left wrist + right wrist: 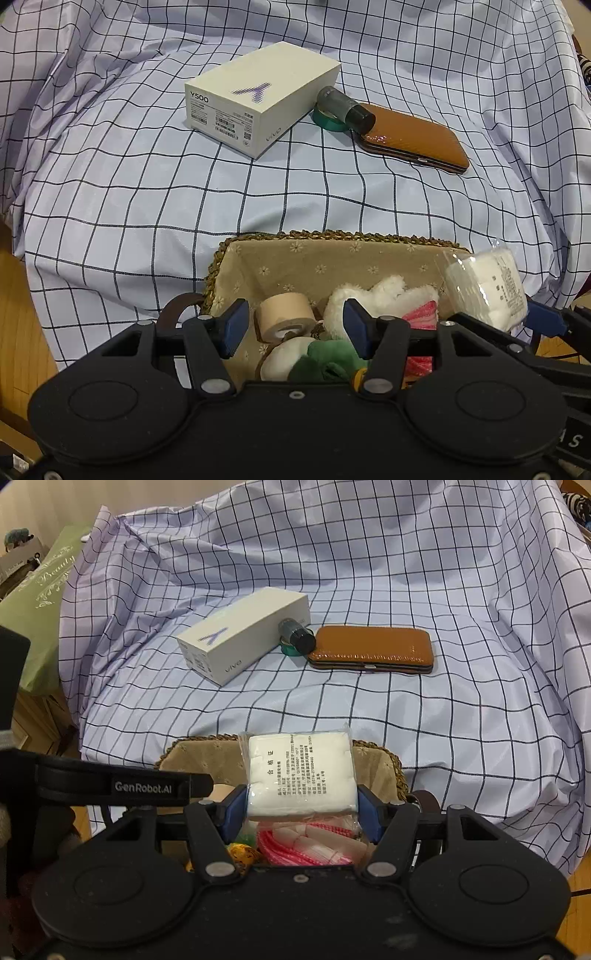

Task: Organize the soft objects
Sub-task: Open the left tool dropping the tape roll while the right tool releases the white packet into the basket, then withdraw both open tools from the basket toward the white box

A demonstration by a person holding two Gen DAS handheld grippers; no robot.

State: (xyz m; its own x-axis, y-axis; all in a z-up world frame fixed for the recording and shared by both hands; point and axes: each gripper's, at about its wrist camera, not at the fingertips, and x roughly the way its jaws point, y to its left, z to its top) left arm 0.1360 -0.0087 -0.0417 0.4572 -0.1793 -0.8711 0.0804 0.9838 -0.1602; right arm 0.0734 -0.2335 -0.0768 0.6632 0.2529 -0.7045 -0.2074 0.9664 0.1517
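Note:
A woven basket [332, 236] with a floral cloth lining stands at the near edge of the checked cloth; it also shows in the right wrist view [395, 768]. Inside lie a white plush toy [373, 295], a green soft piece [332, 358], a beige tape roll [284, 317] and a pink mesh item [306, 843]. My right gripper [301, 808] is shut on a clear-wrapped pack of white cotton pads [301, 775], held just above the basket; the pack also shows in the left wrist view [487, 288]. My left gripper [291, 328] is open and empty over the basket's left part.
Further back on the cloth [110, 184] lie a white phone box [258, 96], a dark small bottle [347, 109] on a green tape ring [327, 123], and a brown leather case [413, 138]. A green bag [33, 602] stands at the left.

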